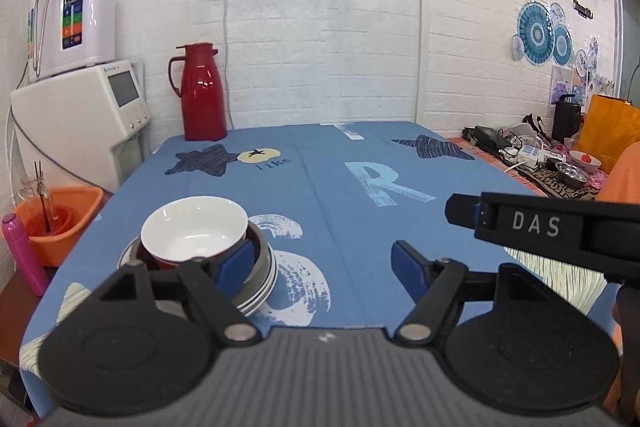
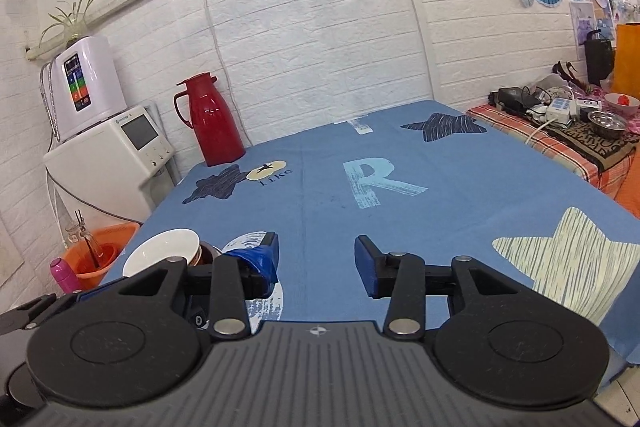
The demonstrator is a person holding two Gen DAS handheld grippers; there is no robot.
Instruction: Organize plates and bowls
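White bowl: we are seeing a glossy white inside and a red-brown outer wall; it is sitting tilted on top of the stack, at the near-left part of the surface.
Stack under it: a darker bowl with a grey rim is nesting in a few white plates, their edges showing as thin white bands.
Surface: a blue cloth with dark stars, a pale "R" and white brush rings is covering it.
Left tool: we are reading its blue-padded jaws as spread wide, gripping nothing; its left pad is overlapping the stack's rim in view, and we cannot tell whether it is touching.
Right tool: its jaws are standing apart and empty over bare cloth, with the stack off to its left.
Background: a red thermos jug is standing upright at the far-left corner by the wall.
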